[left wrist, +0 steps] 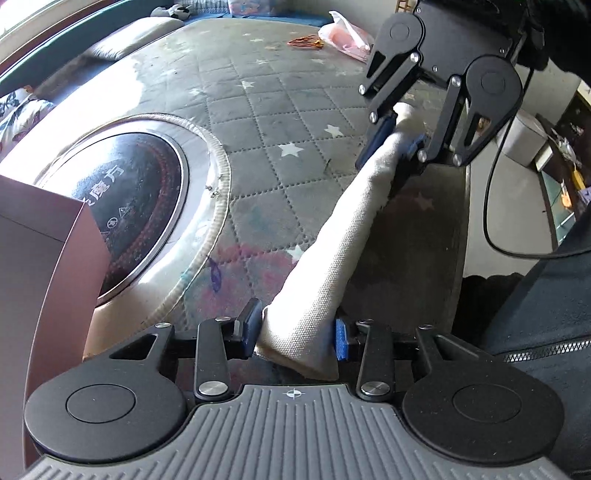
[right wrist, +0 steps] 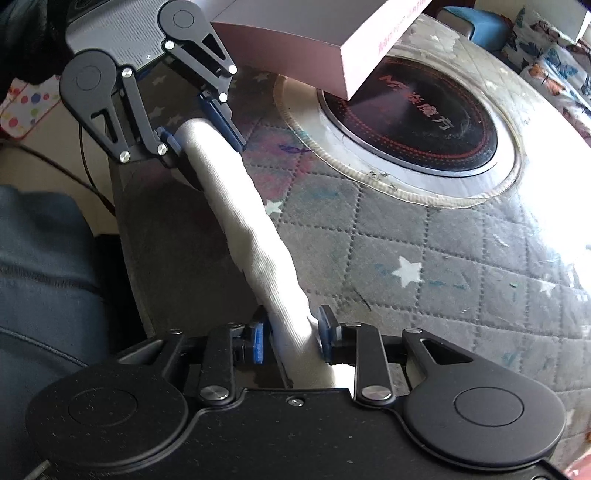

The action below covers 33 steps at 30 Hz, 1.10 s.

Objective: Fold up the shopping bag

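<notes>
The shopping bag (left wrist: pixel 332 251) is cream canvas, bunched into a long thick strip and held up over the table edge. My left gripper (left wrist: pixel 297 334) is shut on one end of it. My right gripper (left wrist: pixel 400 138) is shut on the other end, farther away at the upper right. In the right wrist view the bag (right wrist: pixel 255 236) runs from my right gripper (right wrist: pixel 291 334) at the bottom up to my left gripper (right wrist: pixel 205 127) at the upper left. Both ends sit between blue pads.
A grey quilted cover with white stars (left wrist: pixel 266 122) lies on the round table. A black induction hob (left wrist: pixel 129 206) is set in its middle. A pink box (right wrist: pixel 314 44) rests by the hob. A pink plastic bag (left wrist: pixel 343 35) lies far back. A black cable (left wrist: pixel 495 206) hangs at the right.
</notes>
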Available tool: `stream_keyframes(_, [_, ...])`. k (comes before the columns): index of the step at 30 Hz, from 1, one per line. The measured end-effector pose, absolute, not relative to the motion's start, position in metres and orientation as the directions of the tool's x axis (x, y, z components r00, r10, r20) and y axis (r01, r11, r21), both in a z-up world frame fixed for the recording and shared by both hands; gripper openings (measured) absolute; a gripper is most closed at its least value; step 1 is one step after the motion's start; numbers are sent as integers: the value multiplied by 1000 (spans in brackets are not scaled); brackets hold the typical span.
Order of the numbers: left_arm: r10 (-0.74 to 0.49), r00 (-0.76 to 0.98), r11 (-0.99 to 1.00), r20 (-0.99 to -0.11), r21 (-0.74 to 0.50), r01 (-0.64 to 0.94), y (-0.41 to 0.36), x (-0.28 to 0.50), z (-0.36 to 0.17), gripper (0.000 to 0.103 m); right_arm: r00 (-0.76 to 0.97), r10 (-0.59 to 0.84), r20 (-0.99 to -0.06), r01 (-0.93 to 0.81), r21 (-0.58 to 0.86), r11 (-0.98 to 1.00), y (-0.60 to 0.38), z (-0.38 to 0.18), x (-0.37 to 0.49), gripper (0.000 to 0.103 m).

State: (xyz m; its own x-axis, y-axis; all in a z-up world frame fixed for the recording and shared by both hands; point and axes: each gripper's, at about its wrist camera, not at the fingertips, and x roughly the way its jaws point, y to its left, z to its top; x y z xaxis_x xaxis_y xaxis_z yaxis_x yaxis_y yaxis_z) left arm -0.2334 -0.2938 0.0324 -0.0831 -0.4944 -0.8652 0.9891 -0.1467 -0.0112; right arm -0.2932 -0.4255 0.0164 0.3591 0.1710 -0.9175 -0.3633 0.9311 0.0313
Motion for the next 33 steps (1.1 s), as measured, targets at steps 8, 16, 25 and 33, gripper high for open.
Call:
stream_keyframes(8, [-507, -75, -132, -859, -8, 991, -291, -235, 29, 41, 349, 129, -928, -365, -7, 931, -438, 25, -302, 43])
stream_keyframes(16, [-515, -68, -140, -854, 6, 990, -289, -237, 29, 41, 324, 133, -937, -393, -6, 919, -446, 28, -305, 50])
stream_keyframes(25, [-521, -68, -144, -851, 10, 990, -289, -236, 28, 41, 299, 145, -943, -440, -2, 898, -447, 21, -302, 54])
stream_keyframes(33, [-536, -77, -136, -841, -4, 991, -287, -233, 27, 41, 295, 149, -944, -429, 9, 903, -448, 16, -307, 50])
